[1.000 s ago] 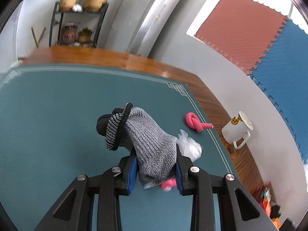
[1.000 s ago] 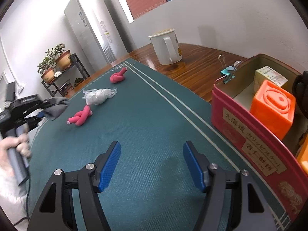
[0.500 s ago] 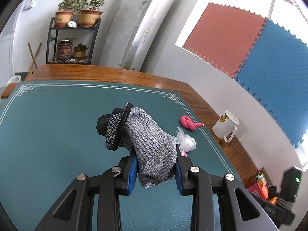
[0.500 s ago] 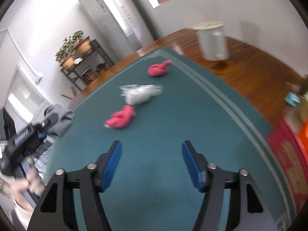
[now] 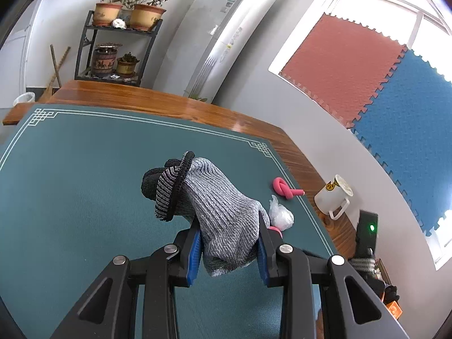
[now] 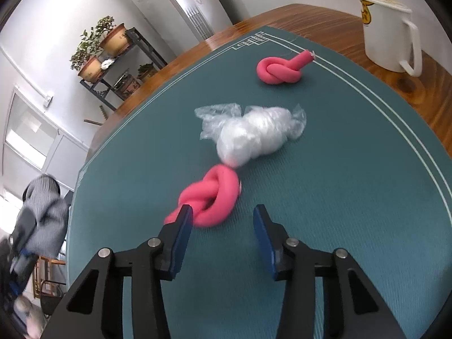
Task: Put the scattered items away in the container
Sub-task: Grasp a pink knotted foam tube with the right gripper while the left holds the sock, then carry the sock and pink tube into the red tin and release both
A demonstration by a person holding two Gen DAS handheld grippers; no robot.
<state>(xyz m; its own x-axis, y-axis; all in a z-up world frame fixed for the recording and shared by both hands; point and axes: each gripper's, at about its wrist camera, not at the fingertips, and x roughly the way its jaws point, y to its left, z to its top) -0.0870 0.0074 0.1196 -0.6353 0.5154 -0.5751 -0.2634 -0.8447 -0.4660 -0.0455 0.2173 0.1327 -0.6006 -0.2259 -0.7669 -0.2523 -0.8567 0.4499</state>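
A: Your left gripper is clamped on the grey glove, up off the mat.

B: Only your right wrist view shows the near pink knot, touching the plastic wad. Right gripper fingers are apart, holding nothing, left pad just over that knot. Container's barely visible.

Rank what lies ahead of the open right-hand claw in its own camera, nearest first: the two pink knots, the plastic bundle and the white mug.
From the right gripper:
1. Near pink knot, at its fingertips.
2. Plastic bundle, just behind.
3. Far pink knot, near the mat's corner.
4. White mug, far right, on wood.
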